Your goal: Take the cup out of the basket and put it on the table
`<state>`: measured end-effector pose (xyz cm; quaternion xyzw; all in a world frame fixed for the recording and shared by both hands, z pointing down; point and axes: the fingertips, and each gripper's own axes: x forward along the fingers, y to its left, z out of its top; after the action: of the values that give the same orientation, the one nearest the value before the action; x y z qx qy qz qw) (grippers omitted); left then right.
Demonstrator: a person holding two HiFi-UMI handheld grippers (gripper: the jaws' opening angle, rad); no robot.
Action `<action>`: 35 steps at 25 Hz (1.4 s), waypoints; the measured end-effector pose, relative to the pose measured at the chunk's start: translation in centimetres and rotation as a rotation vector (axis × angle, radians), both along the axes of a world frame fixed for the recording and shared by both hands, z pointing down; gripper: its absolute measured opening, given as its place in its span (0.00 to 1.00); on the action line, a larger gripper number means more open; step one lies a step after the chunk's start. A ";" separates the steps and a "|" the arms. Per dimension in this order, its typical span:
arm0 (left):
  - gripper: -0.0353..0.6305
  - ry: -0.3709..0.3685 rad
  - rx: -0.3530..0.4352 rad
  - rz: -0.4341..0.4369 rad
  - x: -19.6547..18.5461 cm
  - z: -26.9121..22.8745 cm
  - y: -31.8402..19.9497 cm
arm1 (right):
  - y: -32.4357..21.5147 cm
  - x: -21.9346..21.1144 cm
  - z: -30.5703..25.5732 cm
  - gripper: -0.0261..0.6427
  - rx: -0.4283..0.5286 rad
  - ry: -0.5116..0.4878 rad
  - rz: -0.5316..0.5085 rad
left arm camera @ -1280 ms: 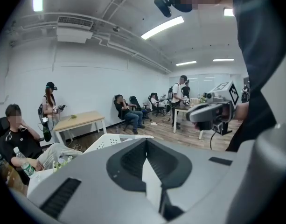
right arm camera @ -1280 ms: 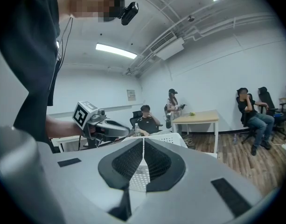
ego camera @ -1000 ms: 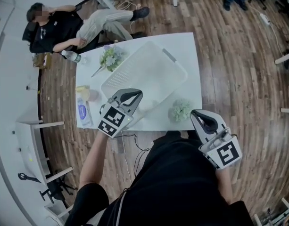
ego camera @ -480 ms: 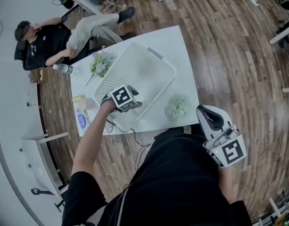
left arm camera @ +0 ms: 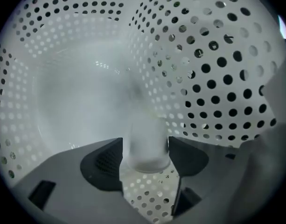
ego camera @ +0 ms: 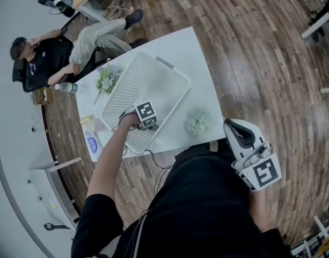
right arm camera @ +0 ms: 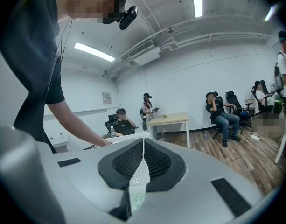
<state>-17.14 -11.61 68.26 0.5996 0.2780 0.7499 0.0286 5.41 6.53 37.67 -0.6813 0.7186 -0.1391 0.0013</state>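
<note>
Closest to us, off the counter's near edge, we hold the right gripper with its fingers pressed together on nothing. Ahead of it, our left gripper reaches down into the near end of the white perforated basket. Its fingers have just been opening and stand wide on either side of the frosted cup, which sits unclamped between them on the basket's floor. The basket lies on the white counter, with one pale flower bunch just beside it and another at its far corner.
</note>
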 end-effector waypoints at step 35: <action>0.45 1.354 0.777 -1.108 4.8 -32.4 -0.4 | -3.4 0.0 1.6 0.08 0.003 -0.058 -0.555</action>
<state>-12.34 -12.04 35.83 0.9199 -0.3559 0.1641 0.0115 5.38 3.15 39.25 -0.4541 0.8777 -0.1525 -0.0151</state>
